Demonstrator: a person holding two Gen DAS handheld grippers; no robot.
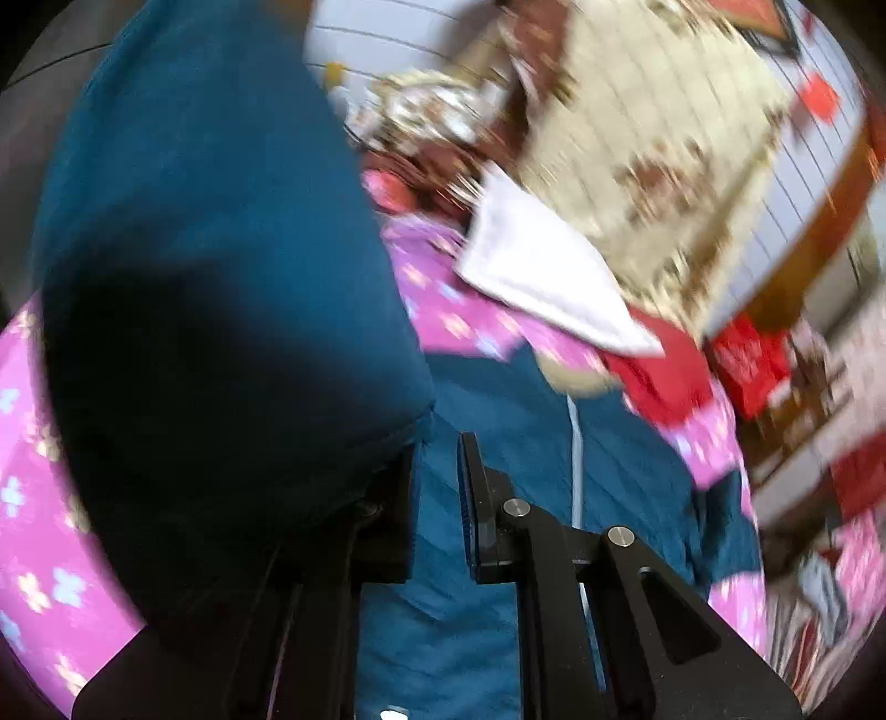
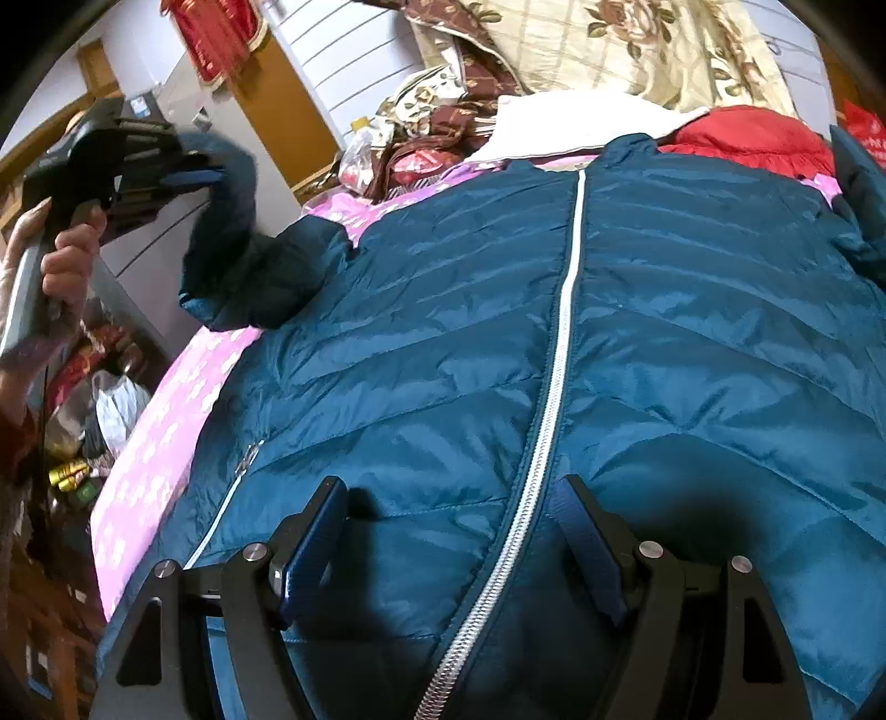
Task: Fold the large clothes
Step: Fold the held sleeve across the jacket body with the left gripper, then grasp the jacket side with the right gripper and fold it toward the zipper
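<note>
A teal quilted jacket (image 2: 692,310) lies front-up on the bed, its white zipper (image 2: 565,310) closed down the middle. My left gripper (image 2: 213,174), held by a hand (image 2: 72,249), is raised at the jacket's left side and shut on the cuff of the sleeve (image 2: 232,243). In the blurred left wrist view that sleeve (image 1: 221,249) drapes over the left finger of the left gripper (image 1: 437,448), with the jacket body (image 1: 498,443) below. My right gripper (image 2: 448,487) stands open just over the jacket's lower front, the zipper running between its fingers.
A pink flowered sheet (image 2: 166,421) covers the bed. Beyond the collar lie a red garment (image 2: 747,133), a white cloth (image 2: 565,122) and a floral quilt (image 2: 637,44). Bags and clutter (image 2: 83,432) sit on the floor past the bed's left edge.
</note>
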